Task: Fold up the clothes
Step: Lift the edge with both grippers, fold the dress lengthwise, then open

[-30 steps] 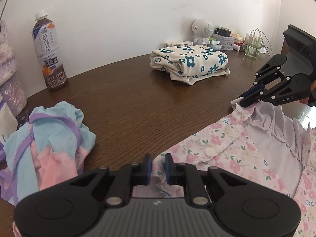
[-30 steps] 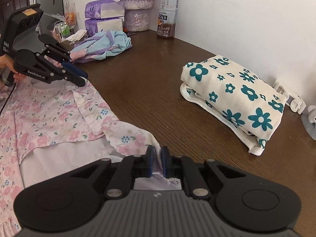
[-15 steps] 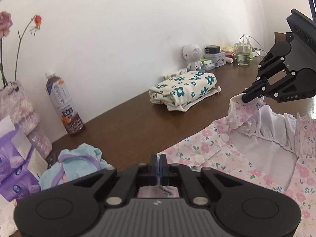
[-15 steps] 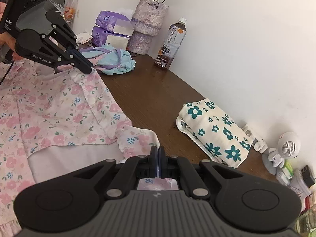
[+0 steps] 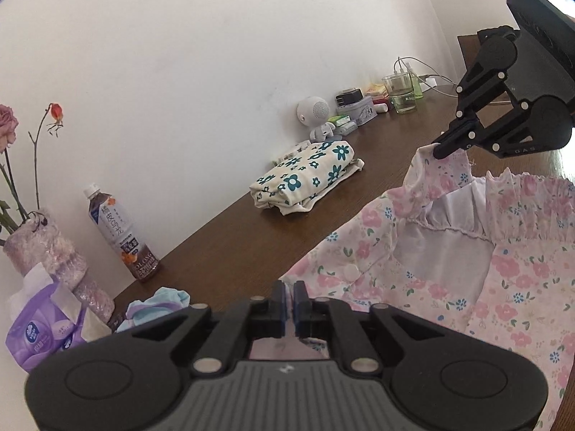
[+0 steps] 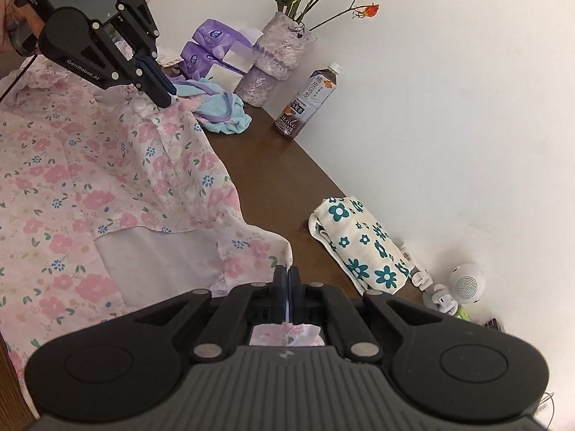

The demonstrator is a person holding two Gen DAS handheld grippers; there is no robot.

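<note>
- Pinching a top corner of the pink floral garment point(image 5: 413, 251), the left gripper point(image 5: 289, 303) is holding its jaws pressed together on the cloth, with a bit of fabric showing behind the fingertips
- The right gripper point(image 6: 288, 287) is gripping the other top corner in the same way, its jaws closed on a fold of the floral cloth, and a scrap of it is poking out behind them
- The pink floral garment is hanging stretched between the two grippers, raised off the dark wooden table point(image 5: 233, 244) near its front edge, with its pale lining and a gathered ruffled edge facing the cameras
- In the left wrist view the right gripper point(image 5: 444, 149) is showing at the upper right, clamping the ruffled corner; in the right wrist view the left gripper point(image 6: 161, 95) is showing at the upper left, clamping its corner
- A cream garment with teal flowers point(image 6: 363, 244) is lying folded along the back edge of the table, close to the white wall and well apart from the held cloth
- A crumpled blue and purple garment point(image 6: 219, 107) is sitting toward the table's left end, near a tea bottle point(image 6: 309, 97), a vase with dried roses point(image 6: 276, 57) and purple tissue packs point(image 6: 205, 50)
- A small white robot figure point(image 5: 316, 115) and a glass cup point(image 5: 400, 91) are standing among small clutter toward the table's back right corner
</note>
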